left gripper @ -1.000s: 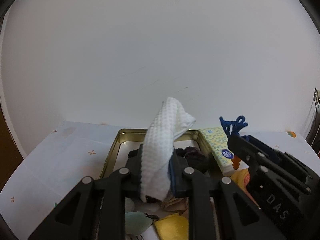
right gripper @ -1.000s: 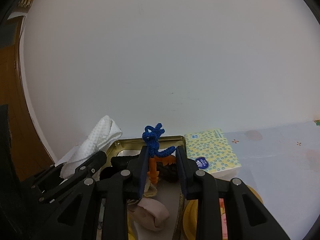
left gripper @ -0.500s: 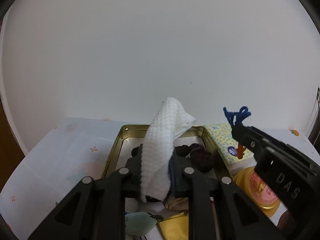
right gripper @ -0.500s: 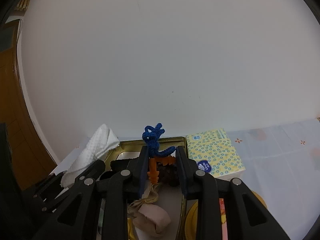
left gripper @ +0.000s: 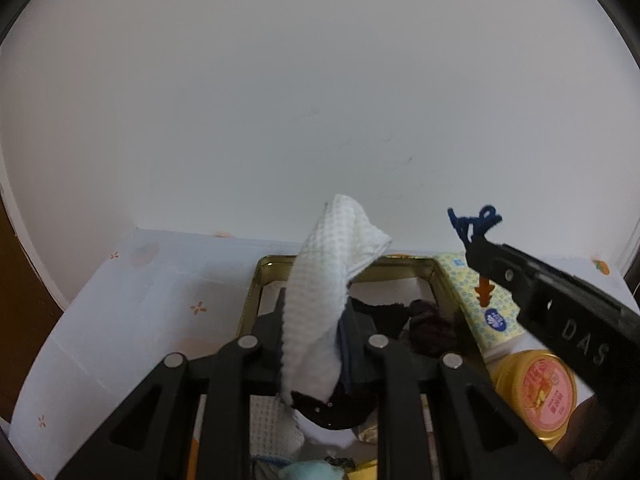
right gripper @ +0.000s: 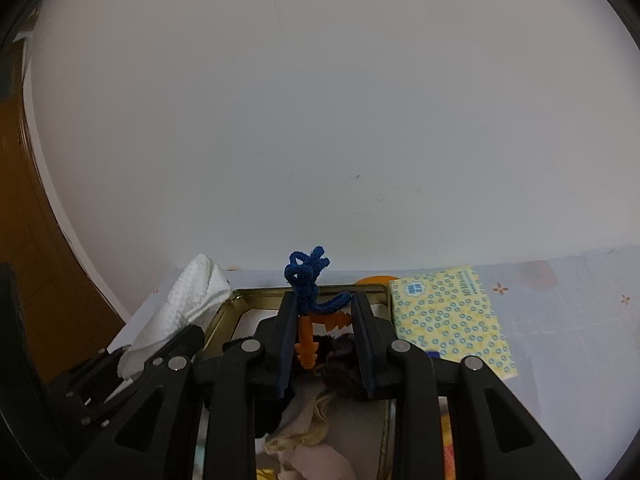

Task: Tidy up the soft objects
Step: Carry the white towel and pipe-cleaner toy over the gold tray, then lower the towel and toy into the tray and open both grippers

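Note:
A white waffle cloth [left gripper: 320, 300] stands up from my left gripper [left gripper: 316, 320], which is shut on it above the gold tin [left gripper: 250, 300]. The cloth's lower end hangs down between the fingers. My right gripper [right gripper: 324, 304] is shut on a pair of orange earplugs on a blue cord [right gripper: 306, 276]. The cord bunches above the jaws and one plug [right gripper: 306, 340] dangles below. In the left wrist view the right gripper [left gripper: 480, 256] shows at the right, with the cord [left gripper: 476, 222] on top. The right wrist view shows the cloth [right gripper: 188, 300] at the left.
The gold tin [right gripper: 260, 291] holds dark scrunchies [right gripper: 340, 364] and a beige soft piece [right gripper: 308, 432]. A yellow dotted tissue pack [right gripper: 448, 312] lies right of the tin. A round yellow tin with a pink label [left gripper: 536, 388] sits nearer. A white wall stands close behind the table.
Both grippers have shifted while keeping their hold. In the left wrist view the right gripper has drawn off to the right, uncovering the tissue pack and the round yellow tin.

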Demonstrator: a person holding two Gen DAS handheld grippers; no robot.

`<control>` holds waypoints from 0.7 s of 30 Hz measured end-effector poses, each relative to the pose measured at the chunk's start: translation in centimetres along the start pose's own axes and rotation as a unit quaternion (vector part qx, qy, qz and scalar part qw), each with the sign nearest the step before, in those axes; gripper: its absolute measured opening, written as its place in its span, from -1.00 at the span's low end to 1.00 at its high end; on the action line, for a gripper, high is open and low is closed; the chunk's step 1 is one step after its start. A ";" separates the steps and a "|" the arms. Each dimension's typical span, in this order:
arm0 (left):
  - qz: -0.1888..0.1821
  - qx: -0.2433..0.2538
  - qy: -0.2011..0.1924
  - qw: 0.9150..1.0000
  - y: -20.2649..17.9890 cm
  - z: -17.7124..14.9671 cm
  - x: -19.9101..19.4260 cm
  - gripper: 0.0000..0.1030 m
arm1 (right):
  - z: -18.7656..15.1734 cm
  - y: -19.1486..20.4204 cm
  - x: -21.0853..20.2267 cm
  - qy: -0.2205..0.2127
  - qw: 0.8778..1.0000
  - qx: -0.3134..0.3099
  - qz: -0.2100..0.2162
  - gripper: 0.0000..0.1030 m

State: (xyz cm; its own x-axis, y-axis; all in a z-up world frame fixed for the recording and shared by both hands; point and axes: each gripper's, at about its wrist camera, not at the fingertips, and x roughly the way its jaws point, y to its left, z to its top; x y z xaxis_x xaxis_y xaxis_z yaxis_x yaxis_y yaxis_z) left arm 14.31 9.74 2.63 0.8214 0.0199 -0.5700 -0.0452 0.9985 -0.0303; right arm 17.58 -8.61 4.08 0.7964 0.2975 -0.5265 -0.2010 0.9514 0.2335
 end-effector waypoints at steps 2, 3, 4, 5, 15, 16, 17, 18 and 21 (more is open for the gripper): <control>-0.002 -0.001 0.017 1.000 0.1 0.1 0.8 -0.64 | 0.4 -0.2 0.9 0.015 1.000 0.011 0.005 -0.42; -0.006 -0.005 0.028 1.000 0.2 0.2 1.2 -0.64 | 0.6 -0.3 1.3 0.021 1.000 0.014 0.007 -0.42; -0.009 -0.009 0.037 0.999 0.4 0.2 1.6 -0.65 | 0.7 -0.4 1.8 0.027 0.999 0.017 0.008 -0.42; -0.011 -0.013 0.047 0.999 0.5 0.3 2.0 -0.65 | 0.9 -0.5 2.2 0.033 0.999 0.019 0.009 -0.42; 0.002 0.003 0.108 0.994 -0.2 0.6 5.0 -0.64 | 1.3 -0.8 5.4 0.085 0.996 0.021 0.011 -0.41; 0.003 0.002 0.113 0.994 -0.1 0.7 5.3 -0.64 | 1.4 -1.0 6.2 0.094 0.995 0.026 0.013 -0.41; 0.010 0.005 0.119 0.993 -0.1 0.8 5.7 -0.65 | 1.4 -1.0 6.5 0.100 0.994 0.028 0.016 -0.41; 0.015 0.007 0.123 0.992 -0.1 0.8 6.0 -0.64 | 1.3 -1.1 7.1 0.111 0.993 0.032 0.020 -0.41; 0.025 0.016 0.133 0.991 0.0 0.7 6.6 -0.64 | 1.2 -0.8 8.3 0.131 0.990 0.043 0.022 -0.41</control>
State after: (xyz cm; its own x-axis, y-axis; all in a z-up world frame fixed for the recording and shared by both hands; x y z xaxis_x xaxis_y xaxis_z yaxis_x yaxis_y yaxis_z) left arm 20.13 9.89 -0.60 0.6401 0.0605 -0.7659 -0.0605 0.9978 0.0283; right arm 25.09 -7.01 0.50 0.6099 0.3602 -0.7059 -0.1748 0.9299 0.3235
